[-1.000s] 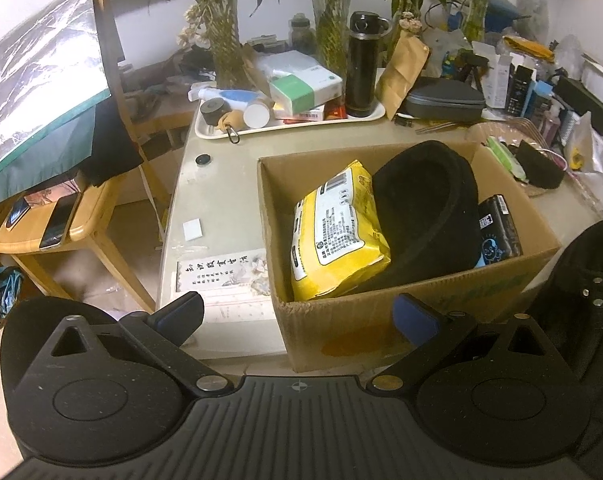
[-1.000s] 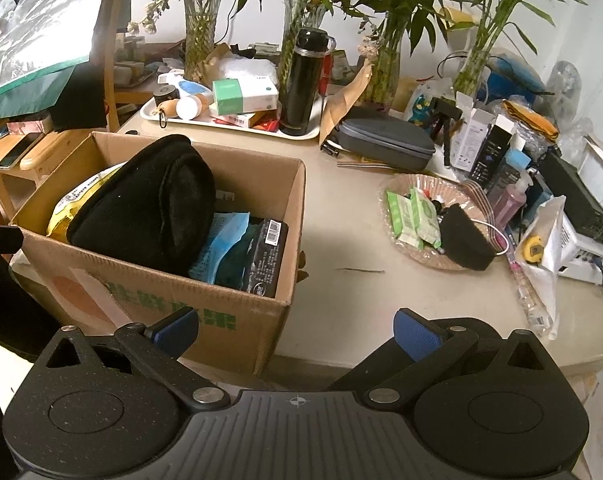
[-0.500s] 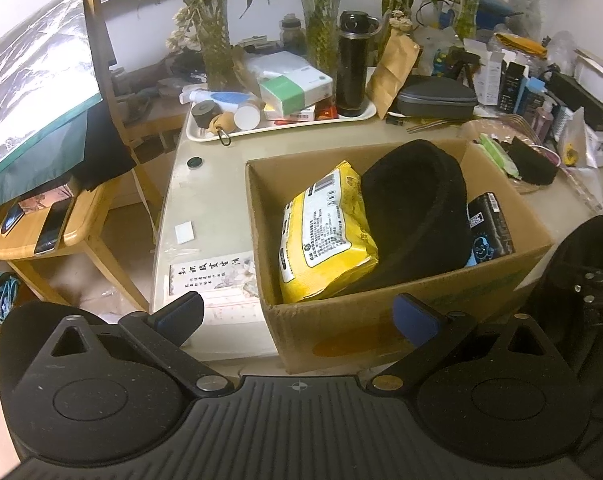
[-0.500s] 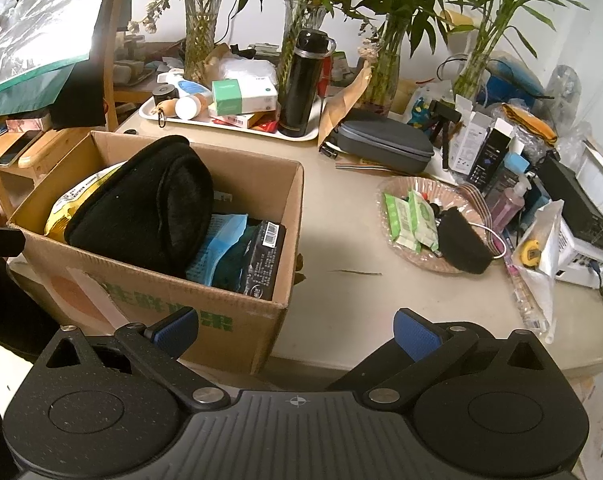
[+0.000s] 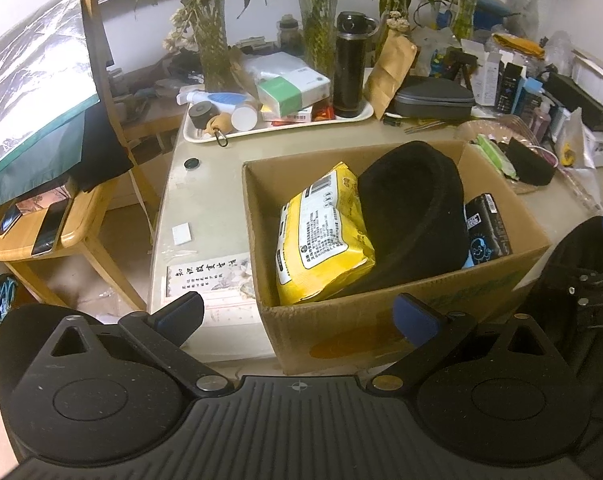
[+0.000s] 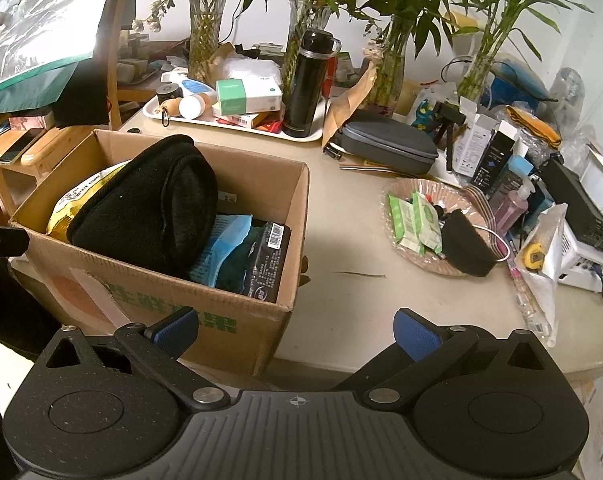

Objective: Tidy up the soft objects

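Observation:
A cardboard box (image 5: pixel 381 320) (image 6: pixel 205 304) stands on the beige table. In it lie a yellow wipes pack (image 5: pixel 325 236) (image 6: pixel 67 204), a black soft cushion (image 5: pixel 413 216) (image 6: pixel 149 204), a black packet (image 5: pixel 487 228) (image 6: pixel 267 258) and a blue packet (image 6: pixel 225 244). My left gripper (image 5: pixel 299 314) is open and empty, in front of the box's near wall. My right gripper (image 6: pixel 295 328) is open and empty, near the box's right corner at the table's front edge.
A pink basket (image 6: pixel 397 196) on the right holds green wipe packs (image 6: pixel 413 222) and a black pouch (image 6: pixel 467 248). A white tray (image 5: pixel 285 128) with a black flask (image 5: pixel 349 76), vases and a grey case (image 6: pixel 389 146) stands behind. A wooden chair (image 5: pixel 61 228) stands left.
Both grippers have drawn back and risen slightly from the box. Both stay open and empty. The box's contents have not moved.

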`<state>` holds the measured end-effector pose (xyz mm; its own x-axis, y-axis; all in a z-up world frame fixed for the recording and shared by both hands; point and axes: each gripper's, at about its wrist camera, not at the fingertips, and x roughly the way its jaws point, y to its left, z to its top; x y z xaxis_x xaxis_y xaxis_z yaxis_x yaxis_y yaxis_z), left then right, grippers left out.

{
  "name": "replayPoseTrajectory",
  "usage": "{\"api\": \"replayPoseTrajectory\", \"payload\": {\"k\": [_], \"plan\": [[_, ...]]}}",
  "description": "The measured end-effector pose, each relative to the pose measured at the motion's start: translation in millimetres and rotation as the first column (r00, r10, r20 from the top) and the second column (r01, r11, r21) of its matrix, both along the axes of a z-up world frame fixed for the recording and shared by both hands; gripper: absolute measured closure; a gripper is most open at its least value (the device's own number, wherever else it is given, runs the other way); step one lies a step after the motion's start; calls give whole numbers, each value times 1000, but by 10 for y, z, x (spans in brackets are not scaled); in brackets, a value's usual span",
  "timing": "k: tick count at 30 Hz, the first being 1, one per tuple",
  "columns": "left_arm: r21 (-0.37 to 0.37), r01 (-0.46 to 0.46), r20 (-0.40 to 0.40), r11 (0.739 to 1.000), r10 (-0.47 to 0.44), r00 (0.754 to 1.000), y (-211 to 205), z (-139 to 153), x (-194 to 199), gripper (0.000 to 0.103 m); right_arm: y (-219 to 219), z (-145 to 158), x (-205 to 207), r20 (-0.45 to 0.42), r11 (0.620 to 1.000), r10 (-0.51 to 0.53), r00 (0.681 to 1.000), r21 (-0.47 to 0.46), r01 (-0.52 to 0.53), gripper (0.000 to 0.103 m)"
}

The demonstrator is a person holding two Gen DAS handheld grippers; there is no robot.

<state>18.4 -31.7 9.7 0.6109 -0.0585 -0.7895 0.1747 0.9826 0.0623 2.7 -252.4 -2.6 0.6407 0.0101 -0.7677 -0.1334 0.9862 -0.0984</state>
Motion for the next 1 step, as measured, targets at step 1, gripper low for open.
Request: {"api": "replayPoseTrajectory", "payload": {"k": [1], "plan": [[-1, -4, -2, 1000, 4, 1000, 4, -1, 3, 0, -2, -3, 2, 0, 1000, 0, 1000, 0, 0, 0]]}}
